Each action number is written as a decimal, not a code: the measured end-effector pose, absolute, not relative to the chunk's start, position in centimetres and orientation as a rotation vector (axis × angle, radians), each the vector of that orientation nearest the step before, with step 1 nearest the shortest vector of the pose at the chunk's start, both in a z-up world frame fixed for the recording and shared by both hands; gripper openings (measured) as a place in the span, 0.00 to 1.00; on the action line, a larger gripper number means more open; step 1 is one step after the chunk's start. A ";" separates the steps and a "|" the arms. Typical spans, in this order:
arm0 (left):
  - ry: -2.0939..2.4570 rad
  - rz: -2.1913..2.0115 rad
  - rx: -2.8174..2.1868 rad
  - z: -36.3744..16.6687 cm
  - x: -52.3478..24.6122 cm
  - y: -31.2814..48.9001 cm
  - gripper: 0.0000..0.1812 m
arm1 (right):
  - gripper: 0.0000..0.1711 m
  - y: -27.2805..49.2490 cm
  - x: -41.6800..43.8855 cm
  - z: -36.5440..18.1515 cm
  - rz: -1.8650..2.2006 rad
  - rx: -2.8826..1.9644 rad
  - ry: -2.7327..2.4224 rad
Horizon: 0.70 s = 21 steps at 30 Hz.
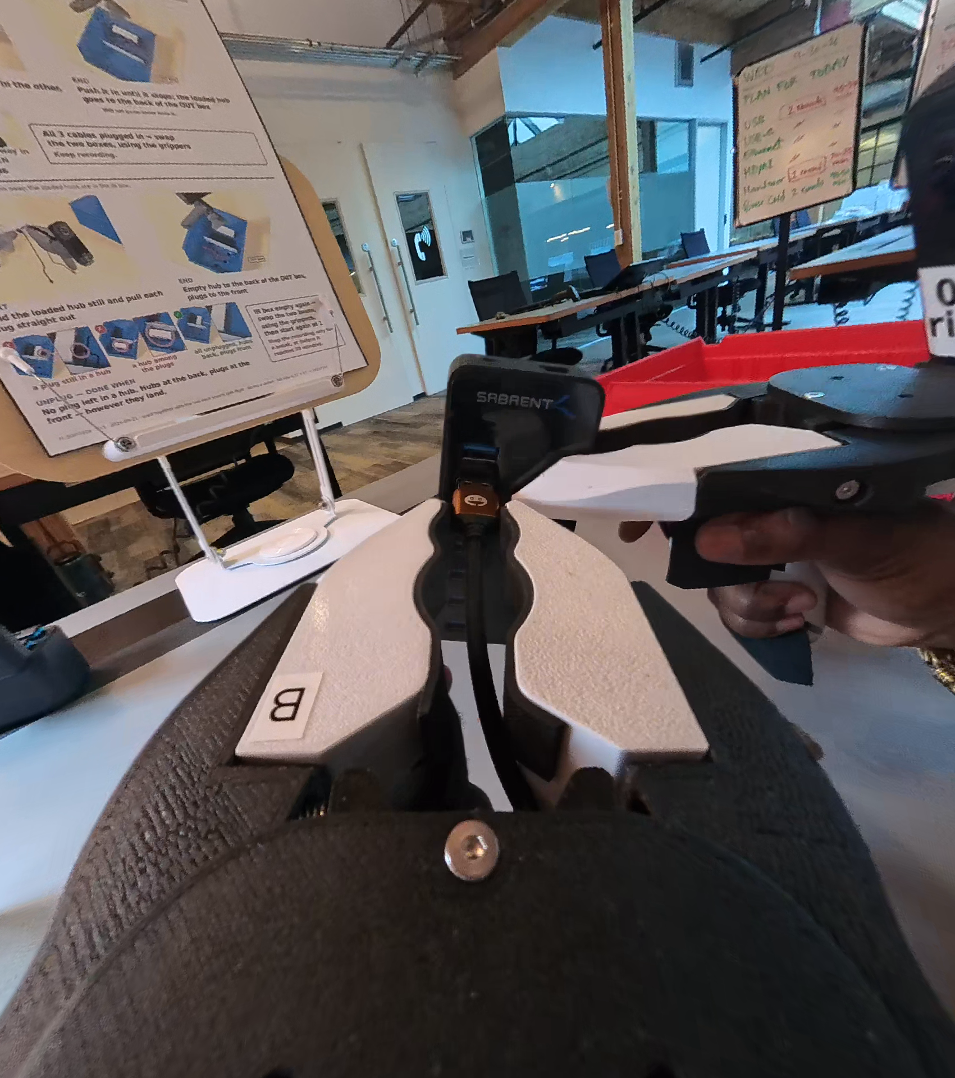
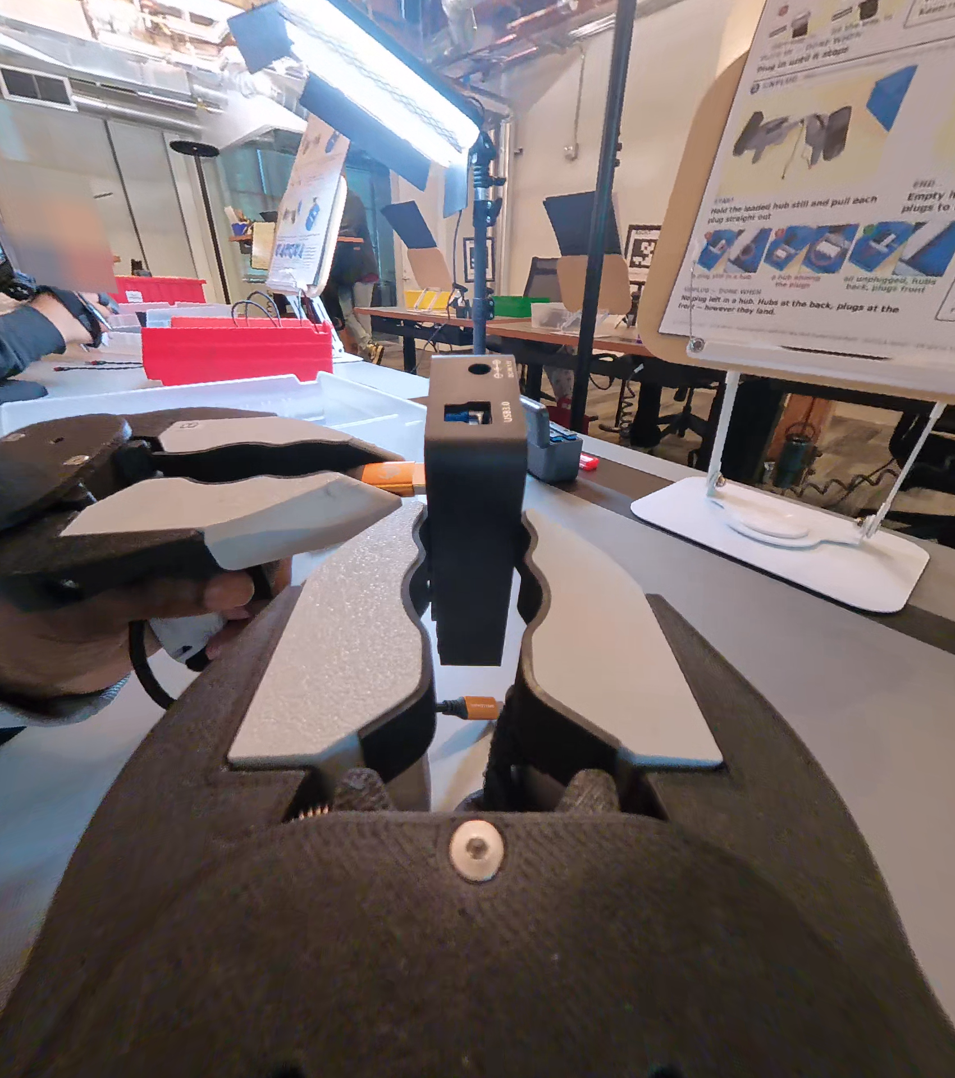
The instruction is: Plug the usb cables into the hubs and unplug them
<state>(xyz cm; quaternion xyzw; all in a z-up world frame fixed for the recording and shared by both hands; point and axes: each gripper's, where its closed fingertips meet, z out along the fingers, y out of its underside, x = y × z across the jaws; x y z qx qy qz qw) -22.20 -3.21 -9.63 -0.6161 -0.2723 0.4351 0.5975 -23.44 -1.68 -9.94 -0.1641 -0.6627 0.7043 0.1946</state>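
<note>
My left gripper is shut on an orange-collared USB plug whose black cable runs back between the fingers. The plug's metal tip sits in a port of a black hub. My right gripper is shut on that hub and holds it upright above the table. In the right wrist view the left gripper comes in from the left with the orange plug against the hub's side. A second orange plug lies on the table under the hub.
A second grey hub lies on the table at the left; it shows behind the held hub in the right wrist view. An instruction board on a white stand stands at the back. Red bins and a clear tray sit farther off. My two grippers' fingertips are within a few centimetres of each other.
</note>
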 end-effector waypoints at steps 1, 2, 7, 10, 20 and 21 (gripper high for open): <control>-0.633 1.003 -1.425 -9.6 -22.2 -3.2 0.09 | 0.16 -1.7 -23.4 -9.9 1.975 -0.452 -1.858; -0.632 1.003 -1.422 -9.6 -22.1 -3.2 0.08 | 0.16 -1.7 -23.3 -9.9 1.968 -0.442 -1.860; -0.629 1.017 -1.391 -9.3 -22.1 -3.2 0.08 | 0.16 -1.8 -23.3 -9.7 2.009 -0.464 -1.858; -0.619 1.034 -1.377 -8.8 -22.1 -3.3 0.09 | 0.16 -1.5 -24.3 -9.4 2.094 -0.620 -1.836; -0.606 1.031 -1.347 -8.5 -21.8 -3.3 0.09 | 0.16 -2.2 -23.8 -10.2 2.009 -0.552 -1.870; -0.609 1.030 -1.355 -8.5 -21.8 -3.3 0.09 | 0.16 -2.2 -23.8 -10.2 2.007 -0.551 -1.870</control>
